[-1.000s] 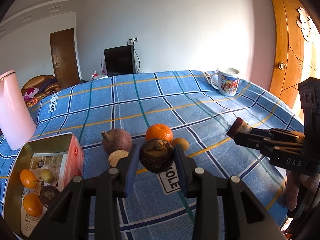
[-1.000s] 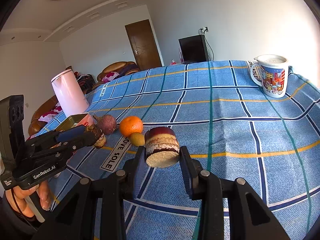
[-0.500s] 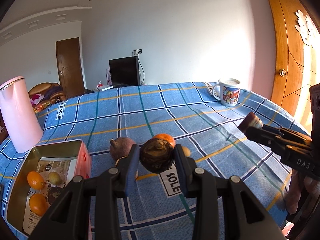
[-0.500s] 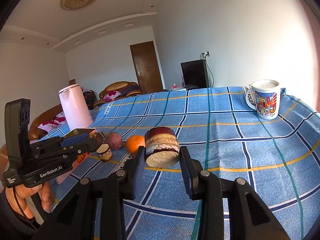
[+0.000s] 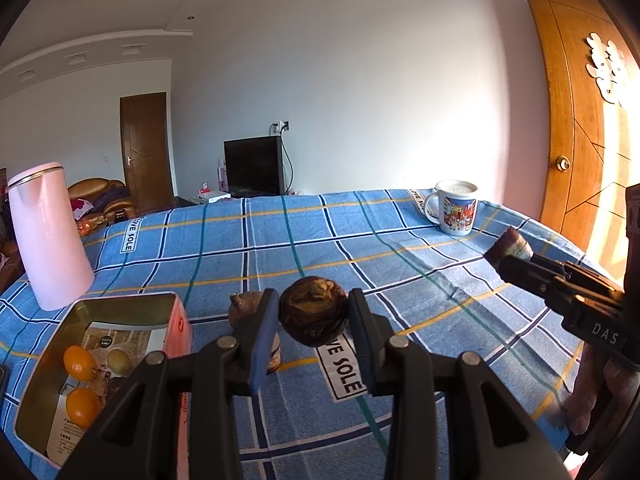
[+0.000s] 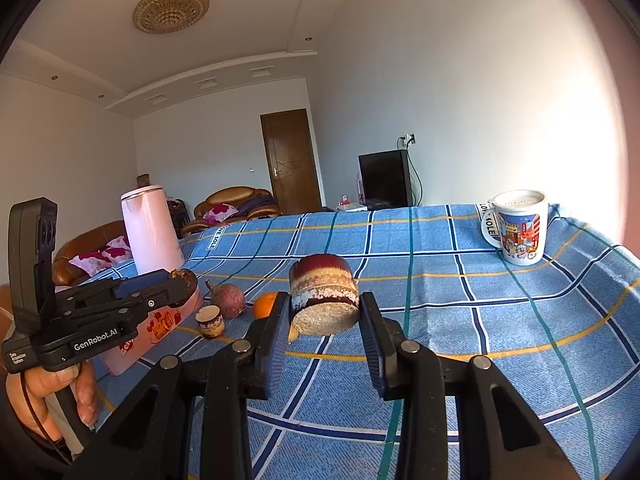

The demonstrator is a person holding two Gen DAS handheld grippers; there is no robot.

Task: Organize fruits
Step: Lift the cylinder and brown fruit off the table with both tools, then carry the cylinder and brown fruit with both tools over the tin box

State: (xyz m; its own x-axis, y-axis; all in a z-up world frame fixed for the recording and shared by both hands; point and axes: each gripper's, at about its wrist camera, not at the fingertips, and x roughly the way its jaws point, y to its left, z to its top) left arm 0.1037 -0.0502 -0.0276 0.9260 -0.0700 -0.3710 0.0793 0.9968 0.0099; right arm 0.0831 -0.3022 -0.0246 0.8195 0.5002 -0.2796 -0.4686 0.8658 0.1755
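My left gripper (image 5: 314, 320) is shut on a dark brown wrinkled fruit (image 5: 313, 311), held above the blue checked cloth. My right gripper (image 6: 325, 312) is shut on a cut fruit half with dark red rind and pale flesh (image 6: 324, 300); it also shows in the left wrist view (image 5: 509, 249). A pink tin (image 5: 170, 312) at the left holds two oranges (image 5: 79, 362) and a green fruit (image 5: 119, 361). On the cloth lie a purple fruit (image 6: 227, 300), an orange (image 6: 266, 305) and another cut half (image 6: 209, 321).
A pink kettle (image 5: 48, 236) stands at the far left behind the tin. A printed mug (image 5: 456, 208) stands at the far right of the table. The table edge runs along the right, near a wooden door (image 5: 576, 120).
Both grippers have risen with their fruits still held. The fruits on the cloth now sit lower in view, partly behind the left fingers.
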